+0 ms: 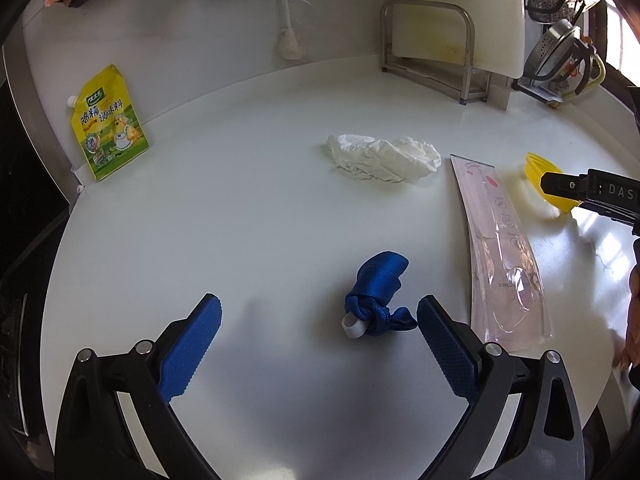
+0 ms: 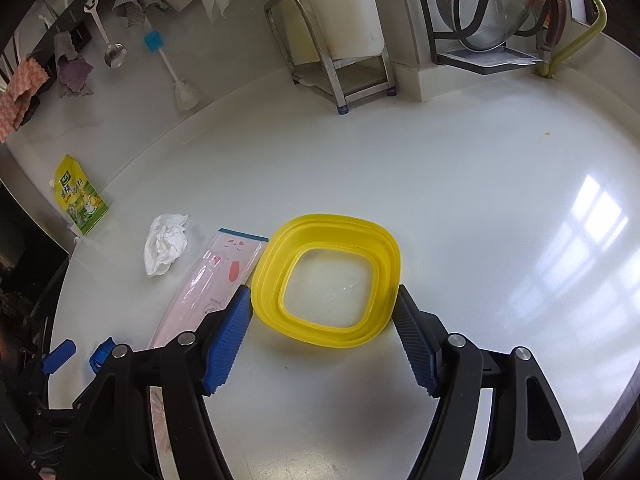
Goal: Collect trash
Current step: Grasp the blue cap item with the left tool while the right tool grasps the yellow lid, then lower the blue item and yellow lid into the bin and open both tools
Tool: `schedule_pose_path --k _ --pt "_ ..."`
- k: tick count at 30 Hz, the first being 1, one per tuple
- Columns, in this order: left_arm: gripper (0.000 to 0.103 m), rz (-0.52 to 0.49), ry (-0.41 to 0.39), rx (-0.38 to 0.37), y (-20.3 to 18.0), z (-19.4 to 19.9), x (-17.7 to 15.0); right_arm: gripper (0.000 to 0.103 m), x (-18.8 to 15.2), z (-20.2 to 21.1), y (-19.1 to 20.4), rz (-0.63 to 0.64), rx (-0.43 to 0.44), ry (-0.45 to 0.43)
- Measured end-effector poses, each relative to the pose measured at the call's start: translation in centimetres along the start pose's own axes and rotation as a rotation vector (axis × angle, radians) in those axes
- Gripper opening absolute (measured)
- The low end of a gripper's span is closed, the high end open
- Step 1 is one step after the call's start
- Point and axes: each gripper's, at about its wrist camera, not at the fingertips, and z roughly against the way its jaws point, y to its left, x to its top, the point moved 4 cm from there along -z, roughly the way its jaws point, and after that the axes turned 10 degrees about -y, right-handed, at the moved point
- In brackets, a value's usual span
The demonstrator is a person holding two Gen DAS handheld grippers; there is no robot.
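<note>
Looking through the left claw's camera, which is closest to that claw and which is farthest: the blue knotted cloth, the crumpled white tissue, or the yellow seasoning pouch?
1. Blue knotted cloth: lies between the fingers of the open left claw, nearer its right finger.
2. Crumpled white tissue: mid-counter, straight ahead and slightly right.
3. Yellow seasoning pouch: far left, leaning against the back wall.

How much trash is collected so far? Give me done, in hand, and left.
Done: nothing visibly; no bin is in view. In hand: the right gripper brackets the yellow frame, jaws at its edges, grip unclear. The left gripper is open by the blue knotted fabric. Left: crumpled tissue, pink plastic package, yellow seasoning pouch, all on the counter.
</note>
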Motion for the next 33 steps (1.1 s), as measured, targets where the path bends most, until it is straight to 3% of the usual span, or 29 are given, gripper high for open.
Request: schedule_pose_path --k 1,8,10,23,28,33 --pt "0.094 0.002 -0.007 -0.002 -0.1 0.0 0.1 0.068 0.0 0.0 0.0 0.000 0.001 -0.001" --pt "0.043 0.000 0.032 -0.041 -0.9 -0.5 -0.5 0.068 0.0 0.1 -0.2 -0.009 0.004 -0.003" --pt "0.032 0.008 0.031 -0.047 -0.8 -0.3 -0.6 0.068 0.0 0.1 -0.2 -0.009 0.003 -0.004" --pt "0.029 -0.006 -0.029 -0.005 -0.5 3.2 -0.5 0.068 -1.0 2.0 0.2 -0.003 0.000 -0.023" --pt "0.029 -0.023 -0.059 0.029 -1.2 5.4 -1.0 0.068 -2.5 4.2 0.5 0.011 -0.015 -0.036" --pt "0.029 -0.017 -0.082 0.005 -2.2 8.5 -2.0 0.068 -4.3 7.2 1.1 0.033 -0.025 -0.058"
